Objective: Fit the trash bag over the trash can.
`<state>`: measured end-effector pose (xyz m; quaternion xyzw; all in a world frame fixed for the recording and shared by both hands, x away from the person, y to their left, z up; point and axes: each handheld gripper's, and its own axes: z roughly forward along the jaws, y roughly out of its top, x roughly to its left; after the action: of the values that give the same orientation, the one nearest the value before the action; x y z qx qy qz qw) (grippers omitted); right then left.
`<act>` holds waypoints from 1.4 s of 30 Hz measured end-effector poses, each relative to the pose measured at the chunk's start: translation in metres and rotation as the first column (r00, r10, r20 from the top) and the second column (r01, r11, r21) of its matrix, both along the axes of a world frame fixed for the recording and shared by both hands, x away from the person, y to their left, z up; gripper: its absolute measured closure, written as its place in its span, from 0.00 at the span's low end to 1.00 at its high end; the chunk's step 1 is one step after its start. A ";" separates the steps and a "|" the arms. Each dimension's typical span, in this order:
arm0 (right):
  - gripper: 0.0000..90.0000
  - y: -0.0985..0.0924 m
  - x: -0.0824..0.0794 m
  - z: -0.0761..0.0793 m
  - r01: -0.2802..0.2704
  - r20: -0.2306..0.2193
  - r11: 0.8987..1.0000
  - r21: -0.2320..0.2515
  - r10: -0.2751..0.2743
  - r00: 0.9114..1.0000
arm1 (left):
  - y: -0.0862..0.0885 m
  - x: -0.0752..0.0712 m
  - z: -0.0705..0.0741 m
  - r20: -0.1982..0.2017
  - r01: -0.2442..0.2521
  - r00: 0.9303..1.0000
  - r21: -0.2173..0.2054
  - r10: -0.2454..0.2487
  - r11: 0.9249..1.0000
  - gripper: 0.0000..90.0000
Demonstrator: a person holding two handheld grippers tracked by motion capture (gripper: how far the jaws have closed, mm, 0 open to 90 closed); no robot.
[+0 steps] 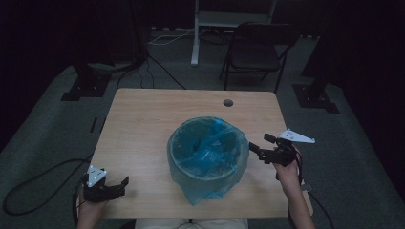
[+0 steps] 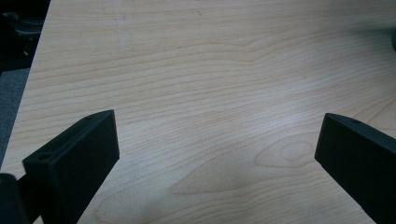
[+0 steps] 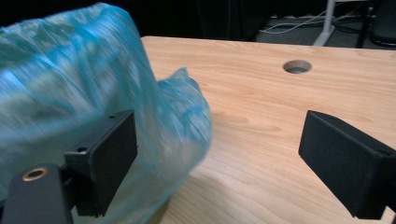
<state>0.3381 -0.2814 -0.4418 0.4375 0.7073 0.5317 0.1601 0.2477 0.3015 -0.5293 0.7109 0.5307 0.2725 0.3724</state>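
Your right gripper point(image 1: 256, 146) spreads its black fingers point(image 3: 105, 156) wide, empty, beside the crinkled translucent blue plastic bag point(image 1: 208, 153) lining a round bin mid-desk; your left gripper point(image 1: 122, 186), equally wide, hovers over the bare wood-grain desk point(image 2: 210, 93).

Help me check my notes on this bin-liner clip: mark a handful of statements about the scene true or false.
1. The right claw is shut on the blue bag. False: its jaws stand wide apart beside the bag, gripping nothing.
2. The blue bag lines a round bin and hangs down over its outside. True.
3. The left claw is at the bin's rim. False: it is near the table's front left corner, well apart from the bin, open over bare wood.
4. The table has a round hole near its far edge. True.
5. A folding chair stands on the floor beyond the table. True.
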 end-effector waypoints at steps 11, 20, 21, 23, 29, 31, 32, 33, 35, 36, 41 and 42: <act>0.12 -0.022 -0.013 -0.035 0.074 -0.028 0.996 -0.055 -0.076 0.997 | -0.001 0.000 -0.001 -0.005 0.006 1.000 0.000 -0.006 1.000 0.00; 0.12 -0.037 -0.025 -0.061 0.103 -0.054 0.992 -0.071 -0.107 0.993 | -0.001 -0.001 -0.001 -0.005 0.003 1.000 0.002 -0.003 1.000 0.00; 0.12 -0.039 -0.026 -0.063 0.109 -0.054 0.991 -0.072 -0.113 0.992 | -0.001 -0.001 -0.001 -0.006 0.004 1.000 0.005 -0.004 1.000 0.00; 0.12 -0.044 -0.030 -0.068 0.123 -0.063 0.990 -0.076 -0.128 0.990 | -0.001 -0.001 -0.002 -0.007 0.004 1.000 0.009 -0.004 1.000 0.00; 0.12 -0.060 -0.041 -0.082 0.176 -0.087 0.979 -0.101 -0.185 0.979 | -0.001 -0.003 -0.001 0.006 -0.005 1.000 0.015 0.005 1.000 0.00; 0.12 -0.064 -0.044 -0.086 0.187 -0.100 0.976 -0.109 -0.198 0.975 | 0.000 -0.004 0.000 0.013 -0.013 1.000 0.027 0.012 1.000 0.00; 0.12 -0.066 -0.046 -0.088 0.194 -0.106 0.974 -0.116 -0.206 0.973 | 0.001 -0.005 0.001 0.011 -0.024 1.000 0.038 0.023 0.999 0.00; 0.12 -0.069 -0.048 -0.090 0.198 -0.110 0.972 -0.124 -0.212 0.971 | 0.002 -0.005 0.001 0.010 -0.032 0.999 0.045 0.031 0.998 0.00; 0.12 -0.073 -0.050 -0.093 0.206 -0.118 0.970 -0.126 -0.221 0.968 | 0.003 -0.005 0.000 0.008 -0.038 0.999 0.040 0.038 0.998 0.00; 0.12 -0.076 -0.052 -0.094 0.216 -0.123 0.968 -0.126 -0.231 0.965 | 0.004 -0.006 0.000 0.005 -0.041 0.999 0.042 0.041 0.998 0.00; 0.12 -0.085 -0.057 -0.100 0.245 -0.135 0.960 -0.137 -0.263 0.955 | 0.009 -0.012 0.000 0.006 -0.054 0.999 0.039 0.054 0.998 0.00; 0.12 -0.087 -0.058 -0.101 0.252 -0.137 0.958 -0.136 -0.270 0.953 | 0.010 -0.014 0.001 0.008 -0.059 0.998 0.038 0.058 0.998 0.00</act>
<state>0.2798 -0.3682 -0.5426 0.5570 0.6834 0.4279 0.1991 0.2338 0.3119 -0.5283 0.7011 0.5447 0.2958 0.3525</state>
